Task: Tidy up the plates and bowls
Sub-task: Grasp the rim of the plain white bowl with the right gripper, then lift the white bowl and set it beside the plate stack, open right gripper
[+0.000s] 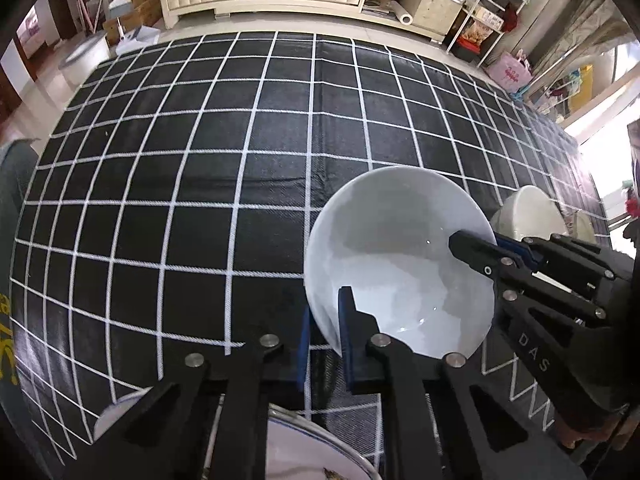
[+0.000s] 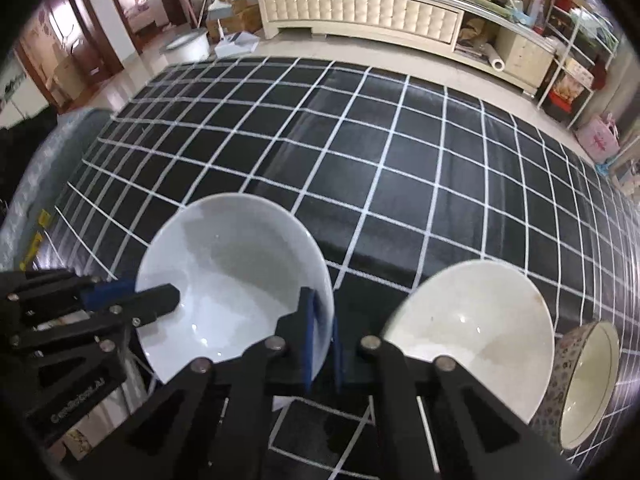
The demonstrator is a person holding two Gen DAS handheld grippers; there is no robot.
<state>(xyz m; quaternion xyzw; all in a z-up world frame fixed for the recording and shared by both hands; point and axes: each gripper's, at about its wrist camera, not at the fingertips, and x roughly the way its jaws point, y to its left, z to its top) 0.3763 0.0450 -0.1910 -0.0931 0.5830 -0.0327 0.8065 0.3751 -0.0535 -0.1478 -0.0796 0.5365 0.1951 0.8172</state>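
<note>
L fingers point(image 1: 326, 332) clamp white bowl point(image 1: 396, 256) rim | R fingers point(image 2: 322, 340) clamp opp rim

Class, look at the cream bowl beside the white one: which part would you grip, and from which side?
Probably the near rim of the cream bowl, approached from above, one finger inside and one outside. It sits upright and open with a thin wall, and that rim looks unobstructed; the patterned bowl crowds its right side.

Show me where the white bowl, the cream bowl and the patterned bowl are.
white bowl point(image 2: 236, 280): right wrist view, on its inner floor.
cream bowl point(image 2: 476, 320): right wrist view, on its inside wall.
patterned bowl point(image 2: 592, 384): right wrist view, on its pale interior.
</note>
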